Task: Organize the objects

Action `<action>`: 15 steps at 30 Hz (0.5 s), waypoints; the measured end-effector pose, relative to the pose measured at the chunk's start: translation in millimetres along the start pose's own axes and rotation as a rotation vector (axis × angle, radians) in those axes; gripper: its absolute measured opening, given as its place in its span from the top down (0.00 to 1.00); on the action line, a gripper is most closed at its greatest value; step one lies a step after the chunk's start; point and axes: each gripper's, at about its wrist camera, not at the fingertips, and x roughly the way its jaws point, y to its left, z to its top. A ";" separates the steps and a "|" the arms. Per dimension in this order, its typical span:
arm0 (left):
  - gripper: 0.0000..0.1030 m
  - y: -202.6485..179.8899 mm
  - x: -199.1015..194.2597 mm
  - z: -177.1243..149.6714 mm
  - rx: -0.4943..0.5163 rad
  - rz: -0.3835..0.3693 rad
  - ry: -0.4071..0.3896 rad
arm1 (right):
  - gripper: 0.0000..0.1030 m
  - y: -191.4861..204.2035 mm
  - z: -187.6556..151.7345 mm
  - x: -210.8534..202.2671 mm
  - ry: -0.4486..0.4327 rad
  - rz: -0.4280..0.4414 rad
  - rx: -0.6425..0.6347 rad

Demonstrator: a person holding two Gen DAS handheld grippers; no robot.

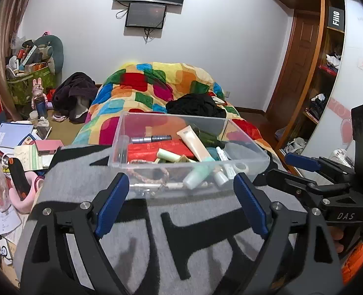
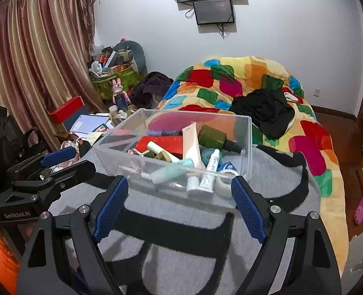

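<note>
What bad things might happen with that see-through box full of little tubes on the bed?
The clear plastic box sits on a soft grey blanket, so a push might tilt it. It is crowded: the beige tube leans over other things, so lifting one item may drag or spill others. The left gripper and right gripper, both open, point at the same near wall of the box, so they might bump each other.
</note>
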 end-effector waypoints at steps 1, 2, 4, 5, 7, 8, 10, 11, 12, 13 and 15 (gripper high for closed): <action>0.14 0.1 -0.2 -2.4 -0.003 0.000 0.001 | 0.19 0.0 -1.9 -0.6 -0.001 0.000 0.004; 0.13 0.0 -0.3 -4.5 -0.006 -0.001 0.003 | 0.19 0.1 -3.1 -1.0 0.000 0.000 0.007; 0.13 -0.7 -1.1 -8.8 -0.010 -0.002 0.007 | 0.19 -0.3 -4.9 -1.5 -0.002 -0.008 0.010; 0.13 -2.1 -1.5 -10.4 -0.009 0.001 0.008 | 0.19 -0.6 -6.1 -1.8 -0.003 -0.012 0.010; 0.13 -2.5 -2.2 -12.0 -0.006 0.009 0.009 | 0.19 -1.1 -8.0 -2.8 -0.004 -0.014 0.011; 0.13 -3.0 -2.1 -12.5 -0.004 0.011 0.009 | 0.19 -1.0 -8.0 -2.7 -0.004 -0.013 0.012; 0.13 -2.9 -2.0 -13.7 -0.007 0.010 0.011 | 0.19 -0.9 -8.9 -3.4 -0.006 -0.014 0.011; 0.13 -2.0 -2.0 -14.3 -0.008 0.010 0.011 | 0.19 -1.0 -9.7 -3.4 -0.006 -0.014 0.012; 0.13 -2.1 -1.8 -14.6 -0.009 0.011 0.012 | 0.19 -1.3 -10.2 -3.6 -0.006 -0.014 0.014; 0.13 -1.8 -1.6 -15.2 -0.011 0.012 0.013 | 0.19 -1.7 -10.6 -3.5 -0.005 -0.011 0.016; 0.13 -1.2 -0.7 -15.6 -0.013 0.014 0.016 | 0.19 -2.5 -10.8 -2.8 -0.002 -0.011 0.017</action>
